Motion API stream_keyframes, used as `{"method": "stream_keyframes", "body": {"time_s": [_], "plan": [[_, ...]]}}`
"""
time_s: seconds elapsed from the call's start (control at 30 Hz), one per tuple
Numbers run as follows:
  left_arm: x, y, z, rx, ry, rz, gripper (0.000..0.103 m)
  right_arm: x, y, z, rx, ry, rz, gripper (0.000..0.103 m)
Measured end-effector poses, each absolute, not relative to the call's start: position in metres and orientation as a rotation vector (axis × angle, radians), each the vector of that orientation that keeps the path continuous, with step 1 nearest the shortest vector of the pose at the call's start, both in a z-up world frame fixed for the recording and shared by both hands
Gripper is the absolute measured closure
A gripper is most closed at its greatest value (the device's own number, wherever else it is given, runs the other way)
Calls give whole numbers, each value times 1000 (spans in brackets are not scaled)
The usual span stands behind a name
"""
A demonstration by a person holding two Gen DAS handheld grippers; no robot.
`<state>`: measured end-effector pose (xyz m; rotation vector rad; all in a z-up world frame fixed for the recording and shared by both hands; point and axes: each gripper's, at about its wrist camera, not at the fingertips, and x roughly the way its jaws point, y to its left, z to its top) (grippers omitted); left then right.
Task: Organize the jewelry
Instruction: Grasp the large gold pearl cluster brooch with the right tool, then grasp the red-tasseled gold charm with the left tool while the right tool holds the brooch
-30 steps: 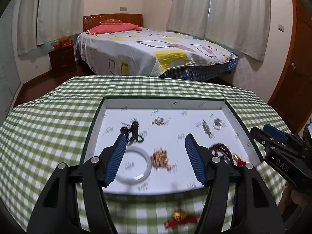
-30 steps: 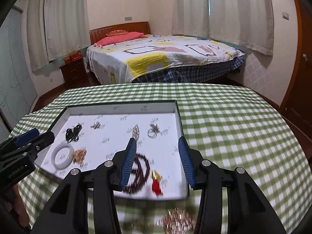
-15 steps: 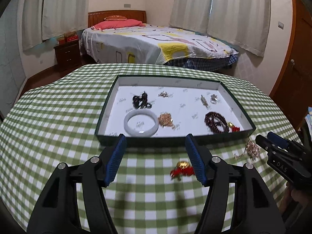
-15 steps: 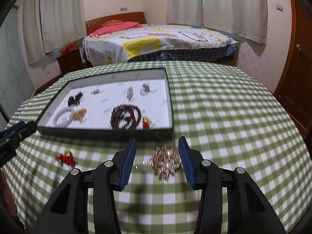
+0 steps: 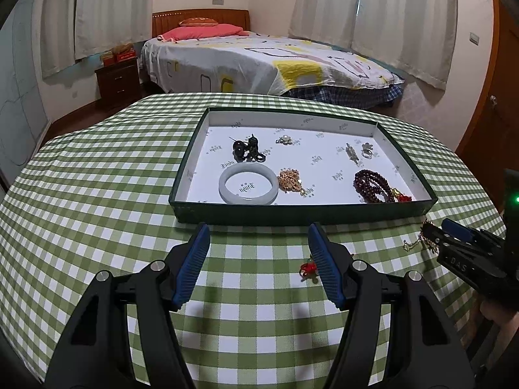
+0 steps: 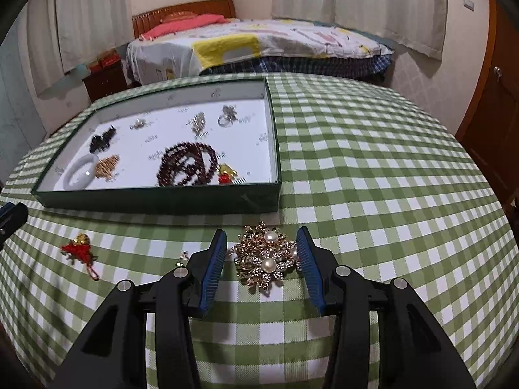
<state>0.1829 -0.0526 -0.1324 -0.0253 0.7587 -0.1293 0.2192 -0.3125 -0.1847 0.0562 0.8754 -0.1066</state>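
Nearest us, our right gripper (image 6: 261, 264) has just been widening its jaws; they now stand open either side of the brooch (image 6: 265, 256), which lies flat on the cloth (image 6: 373, 194) between the pads, gripped by neither. The right pad looks to be brushing its edge; we cannot tell for sure. The brooch is roundish, with no clear long axis, so it lies dead ahead for a straight squeeze.

Our left gripper (image 5: 258, 261) is open on nothing. The red charm (image 5: 308, 267) lies on the cloth just inside its right finger, so we judge the left hand nearer that one.

Beyond the brooch stands the tray (image 6: 162, 199), its near wall just past our fingertips. Lifting must clear that wall. Inside, the corner nearest the brooch, right of the beads (image 6: 188, 163), is bare.
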Motion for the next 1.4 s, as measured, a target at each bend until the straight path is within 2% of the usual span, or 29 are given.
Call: {"method": "stream_keyframes", "body": {"time_s": [0.13, 0.2, 0.23, 0.3, 0.33, 1.2, 1.3, 1.4], "plan": [[183, -54, -135, -23, 768, -132, 42, 222, -314, -188, 72, 904, -103, 51], [184, -56, -137, -20, 774, -134, 42, 219, -315, -188, 72, 903, -106, 53], [183, -56, -137, -20, 775, -134, 42, 218, -315, -188, 71, 902, -108, 60], [183, -58, -137, -18, 776, -137, 42, 216, -317, -187, 77, 898, -105, 64], [182, -59, -137, -16, 777, -139, 42, 215, -319, -187, 82, 897, -103, 71], [188, -114, -161, 41, 819, -235, 42, 177, -329, -173, 113, 848, -91, 72], [193, -115, -168, 37, 839, -234, 45, 176, -328, -172, 108, 843, -89, 72], [196, -113, -173, 28, 867, -239, 55, 176, -328, -172, 110, 841, -87, 72]]}}
